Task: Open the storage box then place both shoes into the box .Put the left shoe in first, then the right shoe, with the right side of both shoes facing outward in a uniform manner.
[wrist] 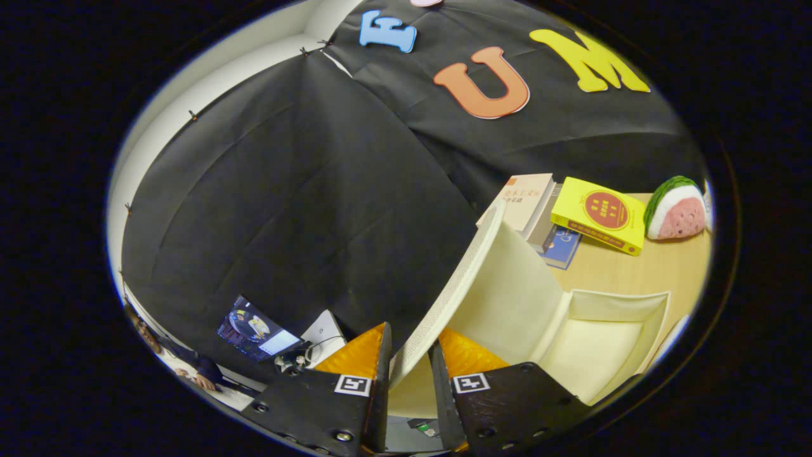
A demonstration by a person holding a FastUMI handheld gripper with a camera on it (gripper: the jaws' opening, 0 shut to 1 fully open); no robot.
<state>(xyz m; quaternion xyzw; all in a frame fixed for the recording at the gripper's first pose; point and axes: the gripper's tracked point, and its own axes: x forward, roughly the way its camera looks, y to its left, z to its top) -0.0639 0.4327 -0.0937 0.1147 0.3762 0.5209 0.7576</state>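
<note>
The gripper [411, 374] is pinching the lid [501, 279] of the storage box [609, 343], its two fingers [355, 374] closing in from either side on the lid's thin textured edge, which is running up between them and away. Both fingers are pressing on that edge, with only the lid's thickness keeping them apart. The lid is standing raised, swung up and tilting, its pale cream inner face turning toward the box beside it. The box itself is sitting open just beyond the fingers, cream-coloured, its inside showing bare walls and floor. It is resting on a light wooden table [634, 270].

Further out on that table, past the raised lid, a small stack of books [530, 203] is lying near the booth's black cloth wall [285, 209], and a yellow book [599, 216] is leaning across them. Just beside the yellow book a watermelon-slice toy [675, 208] is sitting, green rind up. On the other side of the fingers, lower down and well apart from the box, a screen [254, 330] is glowing, and a person's arm [190, 371] is showing by it.
</note>
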